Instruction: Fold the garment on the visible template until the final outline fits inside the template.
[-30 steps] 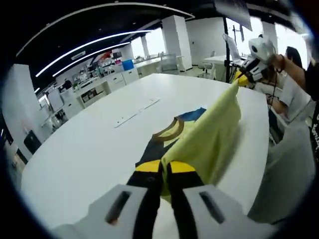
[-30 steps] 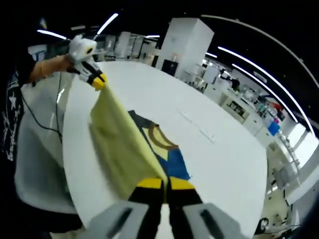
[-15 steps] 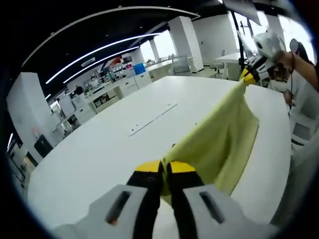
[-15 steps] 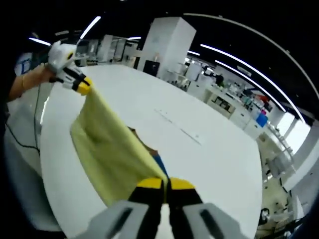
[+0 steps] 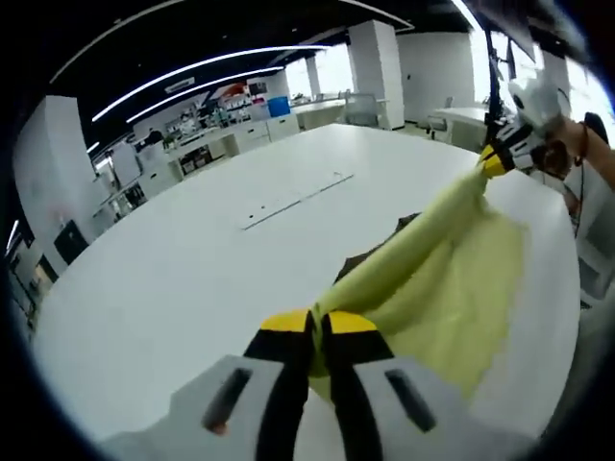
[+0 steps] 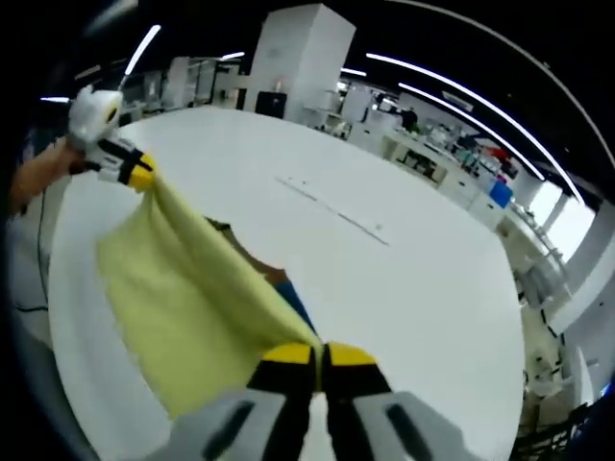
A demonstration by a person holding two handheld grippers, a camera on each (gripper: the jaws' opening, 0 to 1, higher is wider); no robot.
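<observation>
Now gripping garment (image 5: 437, 259) edge taut in both jaws, clamped shut, lifting above surface (image 5: 173, 279) for clean fold.

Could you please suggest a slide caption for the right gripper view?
Both grippers, right and left, hold a pale yellow fabric garment stretched above a white table.

Both grippers are clamped down on the yellow garment (image 5: 452, 279), one at each end. The left gripper (image 5: 318, 325) has its yellow-tipped jaws pressed together on the cloth. Same deal with the right gripper (image 6: 318, 354). They're held well apart, with the fabric pulled fairly taut between them. A bare forearm (image 6: 34, 178) is behind the left one.
</observation>
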